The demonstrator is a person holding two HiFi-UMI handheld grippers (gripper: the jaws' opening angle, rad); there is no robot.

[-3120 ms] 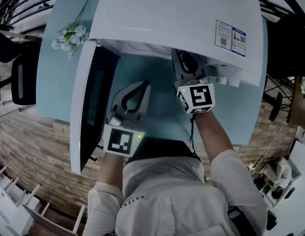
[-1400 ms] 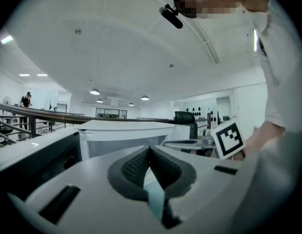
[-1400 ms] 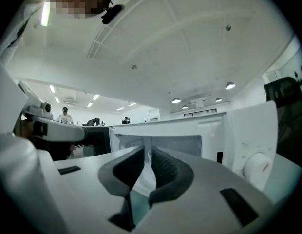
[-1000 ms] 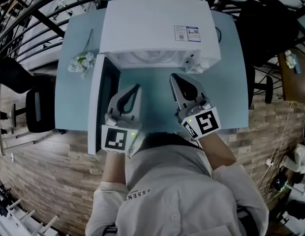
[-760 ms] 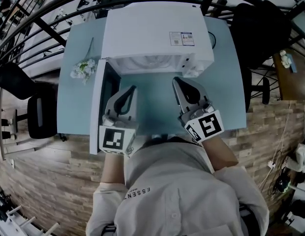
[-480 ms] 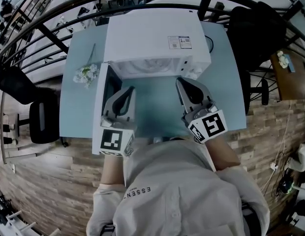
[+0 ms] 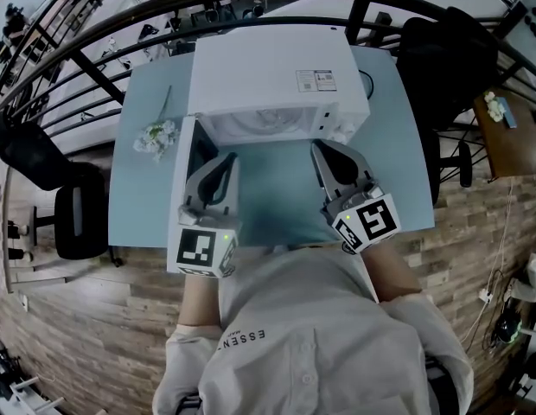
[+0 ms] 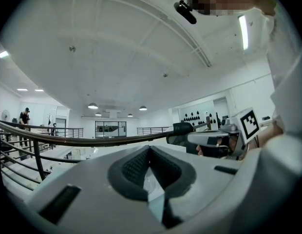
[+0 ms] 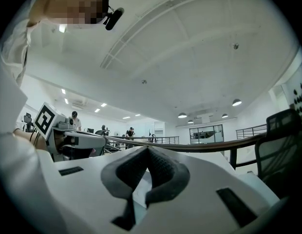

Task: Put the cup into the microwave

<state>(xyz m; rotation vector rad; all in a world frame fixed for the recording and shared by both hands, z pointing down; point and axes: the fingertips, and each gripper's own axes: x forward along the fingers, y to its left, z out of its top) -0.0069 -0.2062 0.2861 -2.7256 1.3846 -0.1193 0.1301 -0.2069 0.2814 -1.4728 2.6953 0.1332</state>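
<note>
The white microwave point(image 7: 268, 67) stands on the pale blue table point(image 7: 277, 201), and its door point(image 7: 188, 158) is swung open to the left. Part of the white cavity point(image 7: 259, 126) shows. No cup is visible in any view. My left gripper point(image 7: 229, 158) hovers in front of the open door, shut, with nothing between its fingers. To its right, my right gripper point(image 7: 320, 147) hovers before the microwave's right front corner, also shut and empty. Both point level towards the microwave. In the left gripper view the jaw tips point(image 8: 150, 147) meet. In the right gripper view the jaw tips point(image 9: 147, 148) meet too.
A small bunch of white flowers point(image 7: 156, 137) lies on the table left of the door. One black office chair point(image 7: 73, 219) stands left of the table and another point(image 7: 445, 50) at the back right. A dark railing point(image 7: 251, 11) curves behind the microwave.
Both grippers have drawn back from the microwave's mouth and risen. The right one was at the opening three seconds ago. The view has widened, and both grippers have stayed shut.
</note>
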